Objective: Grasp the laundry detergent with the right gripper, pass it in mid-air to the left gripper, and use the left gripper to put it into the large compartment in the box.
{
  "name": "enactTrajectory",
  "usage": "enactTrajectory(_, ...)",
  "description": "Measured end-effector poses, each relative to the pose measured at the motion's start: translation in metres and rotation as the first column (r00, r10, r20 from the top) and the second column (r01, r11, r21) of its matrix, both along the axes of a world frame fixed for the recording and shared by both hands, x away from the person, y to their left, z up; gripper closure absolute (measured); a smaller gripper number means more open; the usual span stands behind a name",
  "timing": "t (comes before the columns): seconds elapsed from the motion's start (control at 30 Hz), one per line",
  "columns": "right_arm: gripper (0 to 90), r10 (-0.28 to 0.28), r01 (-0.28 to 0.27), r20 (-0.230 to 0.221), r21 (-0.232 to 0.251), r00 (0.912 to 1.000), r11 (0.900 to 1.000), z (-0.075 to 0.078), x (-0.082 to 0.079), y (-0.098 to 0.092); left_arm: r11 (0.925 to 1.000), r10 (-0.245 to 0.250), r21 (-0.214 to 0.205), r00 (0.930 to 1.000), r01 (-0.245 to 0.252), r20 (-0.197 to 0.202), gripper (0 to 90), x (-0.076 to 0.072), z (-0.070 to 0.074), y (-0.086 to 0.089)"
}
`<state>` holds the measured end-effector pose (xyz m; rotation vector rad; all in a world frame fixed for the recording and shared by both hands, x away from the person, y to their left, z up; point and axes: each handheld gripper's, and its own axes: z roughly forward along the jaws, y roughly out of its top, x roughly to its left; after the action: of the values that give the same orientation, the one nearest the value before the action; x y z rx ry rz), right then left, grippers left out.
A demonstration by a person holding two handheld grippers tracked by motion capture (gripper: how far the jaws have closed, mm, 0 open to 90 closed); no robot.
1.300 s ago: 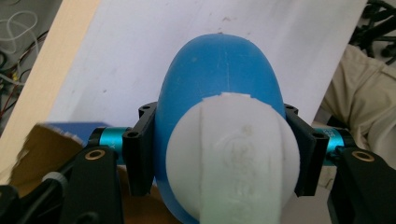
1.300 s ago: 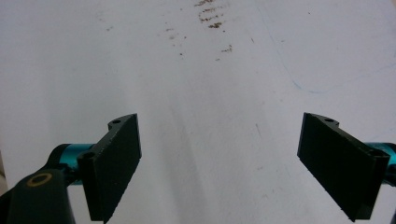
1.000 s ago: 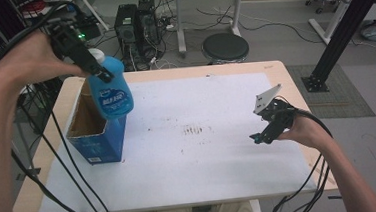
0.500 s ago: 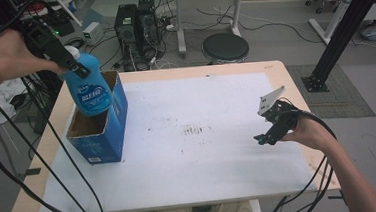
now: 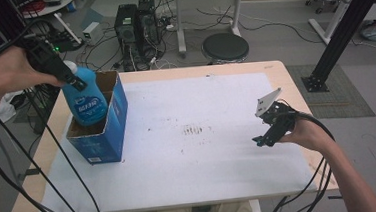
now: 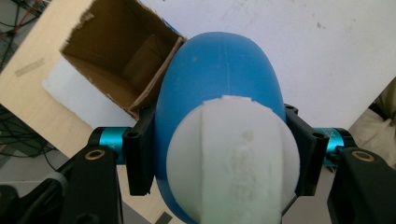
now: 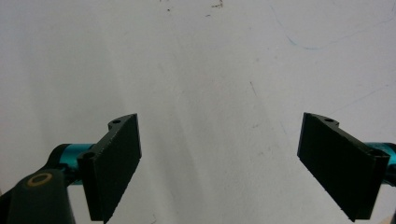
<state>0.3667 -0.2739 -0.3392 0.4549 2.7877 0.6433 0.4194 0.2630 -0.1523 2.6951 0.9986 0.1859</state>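
Observation:
A blue bottle [image 5: 87,102] with a white cap [image 6: 233,161] hangs partly inside the open top of a blue cardboard box [image 5: 112,122] at the table's left. My left gripper [image 5: 74,83] is shut on the bottle's upper part, its black jaws pressing both sides [image 6: 219,154]. The box's brown inside [image 6: 116,65] lies just beyond the bottle in the left gripper view. My right gripper [image 5: 264,139] rests low over the white sheet at the right, jaws wide apart with nothing between them [image 7: 219,163].
A white sheet [image 5: 198,135] covers most of the wooden table [image 5: 284,79]. Beyond the far edge stand computer towers [image 5: 135,24], a round stool [image 5: 224,47] and loose cables. Black cables trail from both grippers over the near edge.
The left gripper carried the bottle leftward and down, from in front of the box into its open top. The right gripper stayed where it was.

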Motion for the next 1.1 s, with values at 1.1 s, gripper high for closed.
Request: enactTrajectory(1.1, 12.8, 0.01, -0.011, -0.024, -0.045, 0.9997, 0.9989, -0.02, -0.004, 0.008, 0.9815, -0.179, 0.055, 0.9806, 0.183, -0.081, 38.0, 0.004, -0.12, 0.004)
